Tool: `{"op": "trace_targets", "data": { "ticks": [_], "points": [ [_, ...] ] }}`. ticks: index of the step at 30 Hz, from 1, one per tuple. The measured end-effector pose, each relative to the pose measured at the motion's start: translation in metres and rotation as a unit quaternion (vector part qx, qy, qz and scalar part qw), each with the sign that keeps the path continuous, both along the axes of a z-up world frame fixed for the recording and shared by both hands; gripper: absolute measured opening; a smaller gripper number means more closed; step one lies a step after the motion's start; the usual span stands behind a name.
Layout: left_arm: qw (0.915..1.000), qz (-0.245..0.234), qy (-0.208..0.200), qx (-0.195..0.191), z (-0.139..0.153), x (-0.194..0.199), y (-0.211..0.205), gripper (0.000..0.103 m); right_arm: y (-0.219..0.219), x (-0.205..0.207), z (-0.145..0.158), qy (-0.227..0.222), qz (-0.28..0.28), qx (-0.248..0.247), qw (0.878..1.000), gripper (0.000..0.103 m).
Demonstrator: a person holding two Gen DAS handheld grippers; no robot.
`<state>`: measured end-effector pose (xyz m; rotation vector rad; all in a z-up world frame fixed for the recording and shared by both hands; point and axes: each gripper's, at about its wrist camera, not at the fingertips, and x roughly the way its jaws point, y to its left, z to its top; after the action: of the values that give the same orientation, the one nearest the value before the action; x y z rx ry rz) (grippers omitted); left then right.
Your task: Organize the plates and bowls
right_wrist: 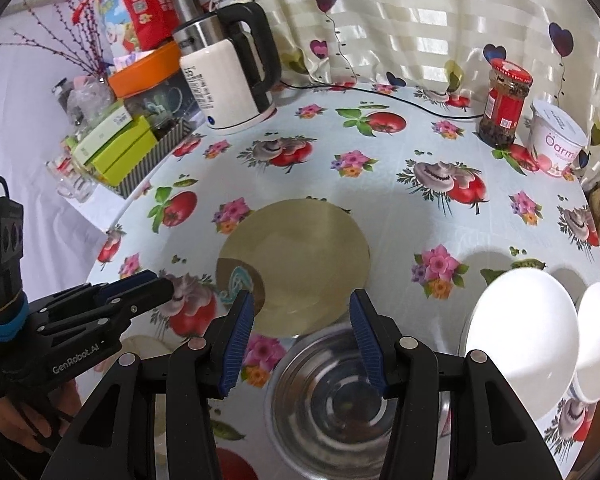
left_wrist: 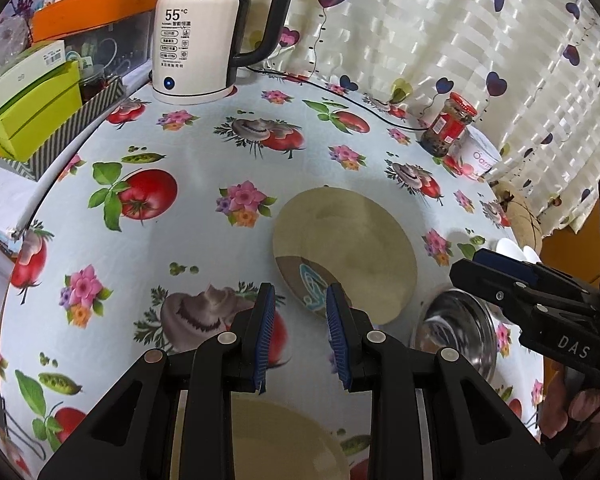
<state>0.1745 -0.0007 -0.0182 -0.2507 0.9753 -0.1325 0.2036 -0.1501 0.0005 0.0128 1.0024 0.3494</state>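
Both grippers are open and hold nothing: the left gripper (left_wrist: 300,336) hangs over a beige plate's (left_wrist: 284,440) rim, the right gripper (right_wrist: 302,344) above a steel bowl (right_wrist: 340,404). Beyond lies a second beige plate (right_wrist: 300,264); two white bowls (right_wrist: 524,336) sit right, on the tablecloth (right_wrist: 380,160).

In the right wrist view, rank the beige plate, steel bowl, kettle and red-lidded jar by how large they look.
1. Steel bowl and beige plate: about alike, and the bowl sits nearest the camera, so I won't split them.
2. Kettle.
3. Red-lidded jar, clearly smallest, though it stands far back.
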Motion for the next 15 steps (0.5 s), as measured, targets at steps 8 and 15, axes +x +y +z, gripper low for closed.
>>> {"op": "trace_targets", "data": {
  "ticks": [8, 15],
  "points": [
    [0.9998, 0.007, 0.015, -0.008, -0.009, 0.017, 0.001, 0.028, -0.003, 0.023, -0.010, 0.019, -0.004, 0.004, 1.000, 0.050],
    [0.9987, 0.017, 0.038, -0.029, -0.023, 0.031, 0.005, 0.028, -0.007, 0.042, -0.020, 0.040, -0.012, 0.002, 0.999, 0.050]
  ]
}}
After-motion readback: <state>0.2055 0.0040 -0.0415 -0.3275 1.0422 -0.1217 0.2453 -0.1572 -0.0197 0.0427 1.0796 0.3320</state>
